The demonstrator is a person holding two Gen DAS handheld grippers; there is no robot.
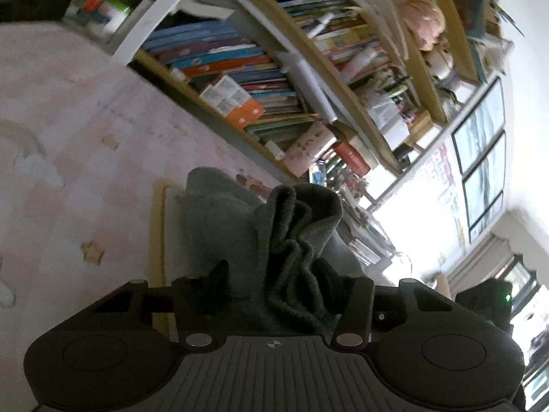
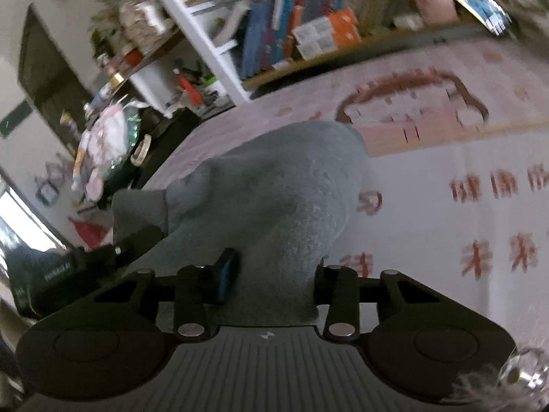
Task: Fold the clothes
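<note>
A grey knit garment is held up over a pink patterned bed cover. My left gripper is shut on a bunched ribbed edge of the garment, which fills the space between the fingers. In the right wrist view the same grey garment hangs from my right gripper, which is shut on its near edge. The left gripper shows at the left of that view, holding the garment's other corner. The fingertips are hidden by cloth.
A tall bookshelf full of books runs along the far side of the bed, also in the right wrist view. The bed cover has red characters. A bright window lies to the right.
</note>
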